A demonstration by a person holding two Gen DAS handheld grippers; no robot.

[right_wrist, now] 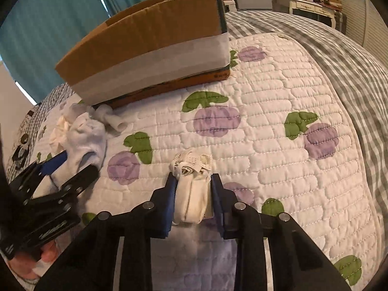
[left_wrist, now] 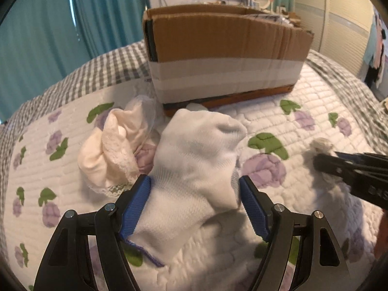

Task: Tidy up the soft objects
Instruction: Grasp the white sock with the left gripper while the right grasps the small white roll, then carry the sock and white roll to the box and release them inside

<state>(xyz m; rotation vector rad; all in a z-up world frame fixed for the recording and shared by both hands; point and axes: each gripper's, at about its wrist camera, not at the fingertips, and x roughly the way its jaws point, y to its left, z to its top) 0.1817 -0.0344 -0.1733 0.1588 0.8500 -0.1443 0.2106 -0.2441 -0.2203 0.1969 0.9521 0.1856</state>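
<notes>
My left gripper [left_wrist: 195, 189] is open around a white sock [left_wrist: 194, 160] lying on the quilt; the blue pads flank it. A cream lace garment [left_wrist: 111, 152] lies just left of the sock. My right gripper [right_wrist: 194, 189] is shut on a rolled cream cloth bundle [right_wrist: 192, 189] with a lace end, held at the quilt. The right gripper also shows at the right edge of the left wrist view [left_wrist: 349, 167]. The left gripper [right_wrist: 70, 167] and white sock [right_wrist: 84, 135] show at the left of the right wrist view. An open cardboard box [left_wrist: 225, 55] stands behind, also in the right wrist view [right_wrist: 150, 46].
A floral quilt [right_wrist: 278, 121] covers the bed over a grey checked sheet [right_wrist: 351, 68]. A small white rolled item [right_wrist: 111, 118] lies at the box's front corner. Teal curtains [left_wrist: 60, 24] hang on the left. A dresser and wardrobe stand beyond the bed.
</notes>
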